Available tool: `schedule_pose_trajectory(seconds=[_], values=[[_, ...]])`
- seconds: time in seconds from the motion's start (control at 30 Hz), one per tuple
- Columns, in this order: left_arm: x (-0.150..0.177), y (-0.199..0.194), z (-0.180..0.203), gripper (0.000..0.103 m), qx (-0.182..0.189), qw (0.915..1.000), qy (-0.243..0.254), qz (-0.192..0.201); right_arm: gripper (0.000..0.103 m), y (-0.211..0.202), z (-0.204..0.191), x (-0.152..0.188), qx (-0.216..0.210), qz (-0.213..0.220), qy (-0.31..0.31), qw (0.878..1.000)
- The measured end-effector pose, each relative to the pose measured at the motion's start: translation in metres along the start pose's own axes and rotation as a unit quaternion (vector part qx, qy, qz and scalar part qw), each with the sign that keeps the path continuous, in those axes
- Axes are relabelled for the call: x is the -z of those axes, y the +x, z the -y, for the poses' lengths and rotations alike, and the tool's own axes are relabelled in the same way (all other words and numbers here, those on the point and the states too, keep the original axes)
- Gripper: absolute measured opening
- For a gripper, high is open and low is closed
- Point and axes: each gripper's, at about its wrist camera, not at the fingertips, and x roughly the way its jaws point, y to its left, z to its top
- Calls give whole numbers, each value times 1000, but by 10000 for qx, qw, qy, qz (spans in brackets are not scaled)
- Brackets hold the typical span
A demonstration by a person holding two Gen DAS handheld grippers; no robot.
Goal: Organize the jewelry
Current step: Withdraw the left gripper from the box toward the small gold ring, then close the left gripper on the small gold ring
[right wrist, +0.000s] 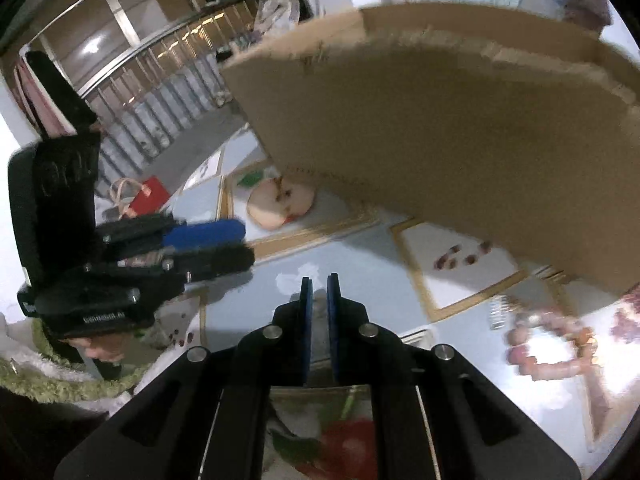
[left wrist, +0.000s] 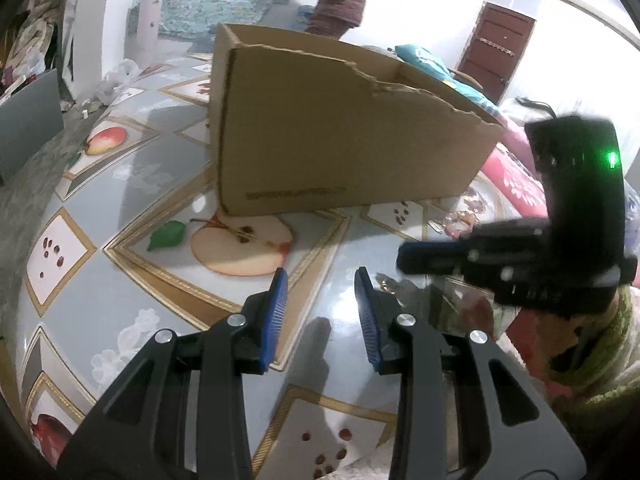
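Table (left wrist: pixel 100 184) with glossy fruit-print covering in grey, white and gold, carrying all items. Open brown cardboard box (left wrist: pixel 340 140) with torn upper edge, standing mid-table. Left gripper (left wrist: pixel 322 312), black frame with blue pads, jaws spread wide, nothing between them, low over the table in front of the box. Right gripper (right wrist: pixel 319 312), same build, jaws nearly closed with a narrow gap, holding nothing visible. Pink beaded bracelet (right wrist: pixel 550 346), blurred, lying on the table right of the box.
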Motion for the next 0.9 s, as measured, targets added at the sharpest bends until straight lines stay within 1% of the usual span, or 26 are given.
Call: schedule_pose_trajectory(seconds=[0.17,0.27,0.37,0.47,0.5,0.6,0.63,0.73,0.9], values=[[0,2,13,33,-24,9997,226,-41,8,-15,21,-3,241,150,287,9992],[3,3,22,33,26,9991,404,-133,9,-24,32,5,157,220,562,9981],[6,9,33,33,55,9978,592,-283,9,-24,34,15,102,211,680,9974],[9,20,48,33,-153,9949,904,-426,9,-24,34,27,30,236,790,9966],[10,22,53,33,-271,9934,1035,-413,9,-26,35,30,-9,257,854,9960],[6,32,62,33,-478,9898,1261,-461,9,-30,40,37,-105,326,1000,9944],[5,33,64,32,-519,9889,1309,-480,9,-31,43,40,-140,352,1043,9938],[1,39,70,26,-582,9856,1475,-578,9,-31,48,45,-230,436,1153,9921],[-5,44,77,19,-662,9837,1495,-743,9,-31,54,52,-353,569,1275,9896]])
